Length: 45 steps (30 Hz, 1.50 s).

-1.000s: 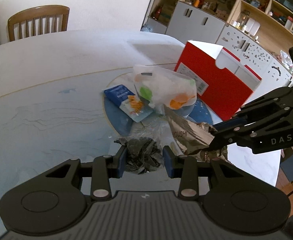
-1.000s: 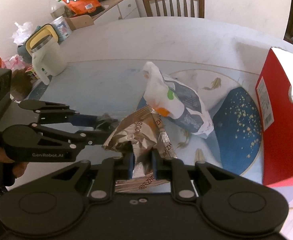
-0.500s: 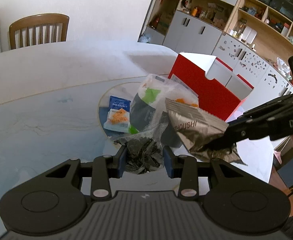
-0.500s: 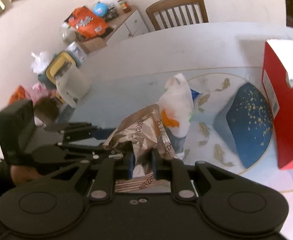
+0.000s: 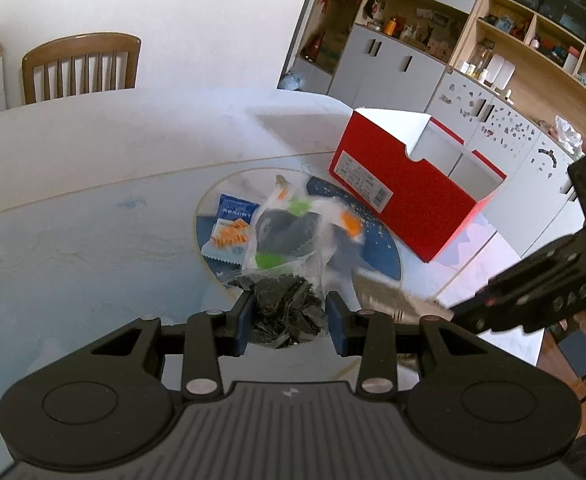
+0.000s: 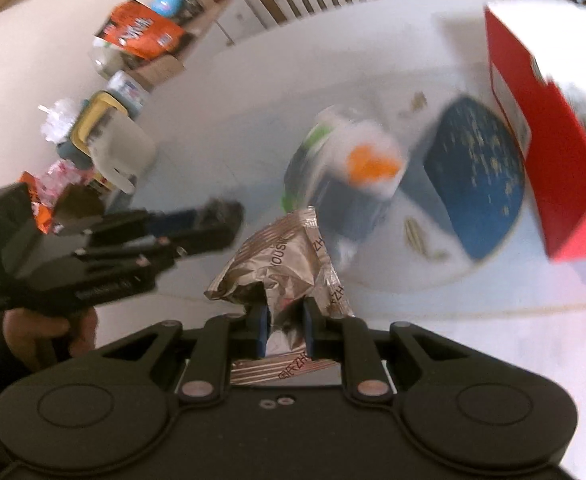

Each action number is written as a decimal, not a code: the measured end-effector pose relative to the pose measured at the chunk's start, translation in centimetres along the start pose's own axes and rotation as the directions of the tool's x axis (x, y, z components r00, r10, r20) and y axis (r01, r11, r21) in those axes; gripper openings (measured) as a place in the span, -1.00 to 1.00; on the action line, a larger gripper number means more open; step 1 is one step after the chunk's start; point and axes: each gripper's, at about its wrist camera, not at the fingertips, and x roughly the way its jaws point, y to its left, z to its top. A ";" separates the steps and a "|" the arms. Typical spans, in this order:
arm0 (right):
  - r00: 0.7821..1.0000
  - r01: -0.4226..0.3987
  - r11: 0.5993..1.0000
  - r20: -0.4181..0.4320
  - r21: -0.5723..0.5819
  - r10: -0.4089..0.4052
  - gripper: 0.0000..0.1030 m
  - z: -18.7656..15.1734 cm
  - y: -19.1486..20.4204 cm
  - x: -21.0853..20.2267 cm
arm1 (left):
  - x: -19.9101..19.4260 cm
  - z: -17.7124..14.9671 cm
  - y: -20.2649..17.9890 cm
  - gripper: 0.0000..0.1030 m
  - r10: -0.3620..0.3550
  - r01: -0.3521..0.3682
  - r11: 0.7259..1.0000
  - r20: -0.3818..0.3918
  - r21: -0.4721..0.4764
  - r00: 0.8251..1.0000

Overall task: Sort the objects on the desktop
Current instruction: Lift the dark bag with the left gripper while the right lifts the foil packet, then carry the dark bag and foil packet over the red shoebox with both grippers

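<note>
My left gripper is shut on the crumpled dark end of a clear plastic bag with orange and green print. The bag hangs off the table in front of it. In the right wrist view, my right gripper is shut on a brown and silver foil snack wrapper, held above the table edge. In the left wrist view the wrapper is a blur beside the right gripper. A blue snack packet lies on the round blue inlay of the table.
An open red and white box stands at the table's right side, also seen in the right wrist view. A white jug with a yellow handle and snack bags sit left of the table. A wooden chair is at the far side.
The left gripper has lifted the plastic bag, uncovering the blue packet. The right gripper has rolled and carried the foil wrapper away to the right, nearer the red box.
</note>
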 end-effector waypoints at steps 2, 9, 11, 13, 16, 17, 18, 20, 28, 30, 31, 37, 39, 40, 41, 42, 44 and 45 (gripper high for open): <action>1.000 0.005 1.000 -0.004 0.000 -0.005 -0.69 -0.3 0.0 0.0 | 0.0 -0.2 -0.1 -0.28 -0.002 0.002 1.000 -0.004 -0.001 1.000; 1.000 0.020 1.000 0.022 -0.023 -0.020 -0.69 -0.4 0.4 -1.3 | -0.3 -0.2 -0.4 -0.28 -0.008 0.009 1.000 -0.007 0.006 1.000; 0.999 0.025 0.999 0.026 -0.031 -0.024 -0.69 -0.2 0.5 -1.7 | -0.5 -0.2 -0.6 -0.28 -0.010 0.010 1.000 -0.008 0.009 1.000; 0.999 0.030 0.999 0.038 -0.044 -0.028 -0.69 -0.1 0.6 -2.3 | -0.8 0.0 -0.9 -0.28 -0.014 0.014 1.000 -0.006 0.014 1.000; 0.997 0.043 0.997 0.062 -0.063 -0.040 -0.69 0.3 0.8 -3.2 | -1.1 0.5 -1.4 -0.28 -0.022 0.022 1.000 -0.002 0.020 1.000; 0.997 0.046 0.997 0.071 -0.067 -0.041 -0.69 0.5 0.8 -3.6 | -1.2 0.7 -1.6 -0.28 -0.027 0.027 0.999 0.000 0.021 1.000; 0.996 0.049 0.996 0.083 -0.072 -0.043 -0.69 0.8 0.8 -4.0 | -1.3 1.0 -1.9 -0.28 -0.031 0.031 0.999 0.001 0.025 1.000; 0.994 0.056 0.995 0.103 -0.082 -0.047 -0.69 1.1 0.6 -4.8 | -1.4 1.6 -2.4 -0.28 -0.037 0.037 0.999 0.006 0.035 0.999; 0.982 0.090 0.991 0.175 -0.100 -0.072 -0.69 3.1 -1.4 -7.9 | -0.8 4.2 -4.9 -0.28 -0.056 0.054 0.996 0.018 0.074 0.998; 0.978 0.096 0.989 0.196 -0.110 -0.073 -0.69 3.7 -2.1 -8.9 | -0.4 4.9 -5.6 -0.28 -0.055 0.053 0.995 0.023 0.082 0.998; 0.976 0.097 0.989 0.206 -0.113 -0.072 -0.69 4.0 -2.4 -9.4 | -0.3 5.2 -5.9 -0.28 -0.056 0.053 0.995 0.025 0.085 0.998; 0.959 0.118 0.983 0.272 -0.141 -0.076 -0.69 6.1 -4.7 -12.3 | 1.6 7.6 -8.2 -0.28 -0.059 0.055 0.993 0.040 0.101 0.997; 0.955 0.128 0.981 0.286 -0.144 -0.083 -0.69 6.6 -5.8 -13.0 | 2.2 8.5 -9.1 -0.28 -0.060 0.054 0.992 0.047 0.112 0.997; 0.953 0.134 0.980 0.291 -0.145 -0.088 -0.69 6.9 -6.4 -13.3 | 2.5 8.9 -9.6 -0.28 -0.063 0.056 0.992 0.051 0.117 0.997; 0.952 0.139 0.980 0.294 -0.144 -0.092 -0.69 7.2 -7.0 -13.6 | 2.8 9.3 -10.0 -0.28 -0.064 0.057 0.991 0.054 0.123 0.996; 0.951 0.140 0.980 0.295 -0.143 -0.093 -0.69 7.4 -7.5 -13.8 | 3.2 9.7 -10.5 -0.28 -0.065 0.057 0.990 0.057 0.129 0.996; 0.951 0.141 0.979 0.294 -0.147 -0.093 -0.69 7.7 -8.5 -14.2 | 3.8 10.4 -11.4 -0.28 -0.068 0.059 0.989 0.062 0.137 0.996; 0.952 0.141 0.979 0.293 -0.148 -0.093 -0.69 7.9 -9.1 -14.3 | 4.2 10.8 -12.0 -0.28 -0.069 0.059 0.988 0.064 0.140 0.996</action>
